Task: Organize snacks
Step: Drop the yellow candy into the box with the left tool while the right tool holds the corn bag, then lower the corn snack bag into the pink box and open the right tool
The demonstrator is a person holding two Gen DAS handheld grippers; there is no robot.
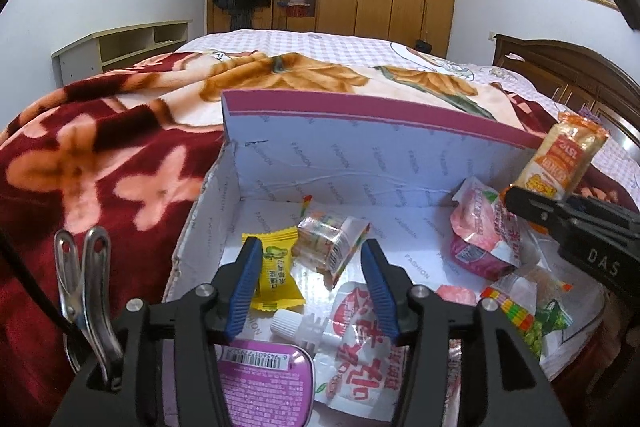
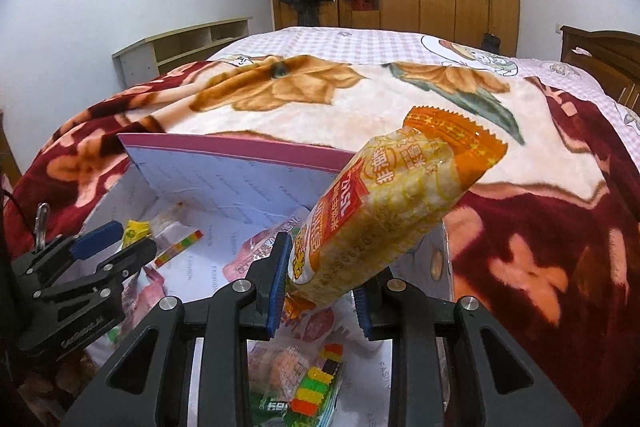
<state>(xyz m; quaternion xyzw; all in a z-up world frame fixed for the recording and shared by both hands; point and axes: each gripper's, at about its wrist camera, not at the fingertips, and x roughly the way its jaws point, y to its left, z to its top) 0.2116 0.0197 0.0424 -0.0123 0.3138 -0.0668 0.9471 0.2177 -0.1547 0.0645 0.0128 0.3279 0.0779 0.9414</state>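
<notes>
Your left gripper hangs over the near left part of the box, its blue ribbed pads parted and pressing on nothing; a clear-wrapped candy cube lies on the box floor between and beyond the tips. Just left of it, partly behind the left pad, lies a flat yellow candy packet with crimped ends. Nearer the camera lie a purple tin with rounded corners and a barcode label, and a white and red spouted pouch with a white screw cap. Further right in the box are a crumpled pink and white pouch and a clear bag edged with coloured stripes.

The box is white card printed with small grey words, its upright back flap trimmed in maroon. It rests on a plush blanket, dark red with peach flowers and a cream centre, spread over the bed.

Your right gripper is clamped on the near end of a rice cracker packet, which points up and away over the right side of the box. The packet is a long glossy sleeve, clear over pale bumpy crackers, with a red and orange label and an orange zigzag-cut end. In the left wrist view the same packet stands above the box's right edge
</notes>
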